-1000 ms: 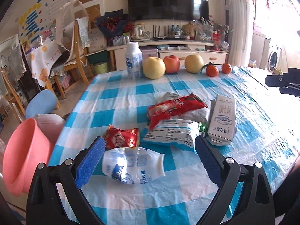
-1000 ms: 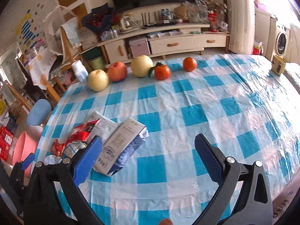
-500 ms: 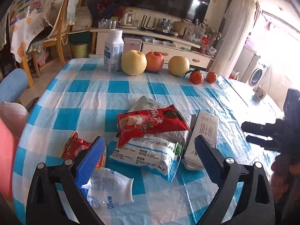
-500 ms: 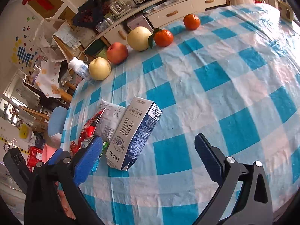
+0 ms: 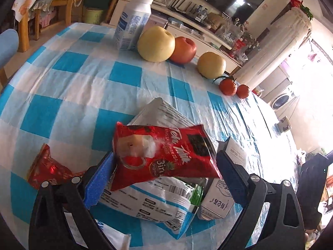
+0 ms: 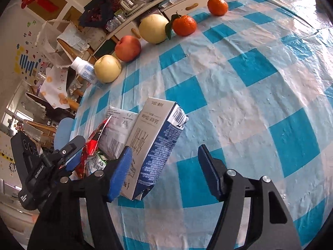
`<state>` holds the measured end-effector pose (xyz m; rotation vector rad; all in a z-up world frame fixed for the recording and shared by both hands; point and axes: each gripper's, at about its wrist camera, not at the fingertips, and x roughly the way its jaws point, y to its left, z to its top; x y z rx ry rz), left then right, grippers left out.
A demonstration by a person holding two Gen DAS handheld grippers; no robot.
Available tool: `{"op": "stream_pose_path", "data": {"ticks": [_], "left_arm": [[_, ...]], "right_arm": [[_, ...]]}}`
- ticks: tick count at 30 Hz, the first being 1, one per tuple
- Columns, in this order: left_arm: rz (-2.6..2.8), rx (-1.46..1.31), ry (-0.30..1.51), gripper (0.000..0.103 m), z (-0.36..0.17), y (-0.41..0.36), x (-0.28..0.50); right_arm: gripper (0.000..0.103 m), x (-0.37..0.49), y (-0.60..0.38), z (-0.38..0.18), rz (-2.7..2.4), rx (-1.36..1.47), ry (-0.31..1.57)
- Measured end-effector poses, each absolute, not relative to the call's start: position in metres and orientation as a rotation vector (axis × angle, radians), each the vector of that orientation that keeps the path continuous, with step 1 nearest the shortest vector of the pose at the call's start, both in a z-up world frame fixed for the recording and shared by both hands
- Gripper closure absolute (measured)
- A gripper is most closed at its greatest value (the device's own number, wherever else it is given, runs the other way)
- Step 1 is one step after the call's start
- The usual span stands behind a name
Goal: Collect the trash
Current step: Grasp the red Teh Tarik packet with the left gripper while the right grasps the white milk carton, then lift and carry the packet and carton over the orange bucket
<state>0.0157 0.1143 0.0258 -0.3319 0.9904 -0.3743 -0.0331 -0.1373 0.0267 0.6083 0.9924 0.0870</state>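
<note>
Milk carton [image 6: 154, 145] on checked surface [image 6: 249, 95], landmark: right gripper [image 6: 164, 173] half-wide, jaws just been closing, carton between them, left pad touching, right pad apart; left gripper [image 5: 164, 175] wide, straddling red sachet [image 5: 164, 154] atop white-blue packet [image 5: 149, 200] just left of carton.

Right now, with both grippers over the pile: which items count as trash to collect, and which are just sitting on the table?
Trash to collect:
- red sachet
- white pouch
- carton
- red wrapper

Just lying about:
- milk bottle, upright
- two pears
- apple
- two tangerines
- cup at the far edge
</note>
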Motion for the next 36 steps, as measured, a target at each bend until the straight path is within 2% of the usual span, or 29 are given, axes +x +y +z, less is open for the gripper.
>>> {"op": "stream_pose_path", "data": {"ticks": [6,9,17,23,29,31,32,33,36], "left_arm": [[-0.527,-0.248,1.009,0.008,0.027,0.065,-0.009],[-0.595,-0.196,1.004,0.008,0.036,0.048,-0.021],[-0.446,-0.040,0.889,0.008,0.068,0.077,-0.010],[-0.403,-0.079,0.951,0.008,0.048,0.099,0.031],[-0.418,-0.058,0.988,0.008,0.032,0.088,0.052],[-0.418,-0.052,1.003,0.016,0.027,0.084,0.056],[-0.413,-0.043,1.013,0.032,0.024,0.081,0.058],[-0.387,-0.024,1.018,0.038,0.022,0.080,0.059],[-0.371,-0.032,1.010,0.040,0.019,0.082,0.060]], "right_arm": [[0.035,-0.039,-0.171,0.037,-0.077,0.605,0.927],[0.031,-0.040,-0.174,0.042,-0.083,0.595,0.908],[0.023,-0.031,-0.147,0.034,0.021,0.548,0.962],[0.022,-0.026,-0.127,0.028,0.071,0.514,0.986],[0.022,-0.018,-0.112,0.019,0.074,0.442,0.990],[0.021,-0.016,-0.105,0.016,0.087,0.420,0.980],[0.021,-0.015,-0.101,0.016,0.084,0.400,0.974],[0.021,-0.014,-0.096,0.016,0.083,0.365,0.964],[0.019,-0.011,-0.084,0.014,0.099,0.323,0.953]]}}
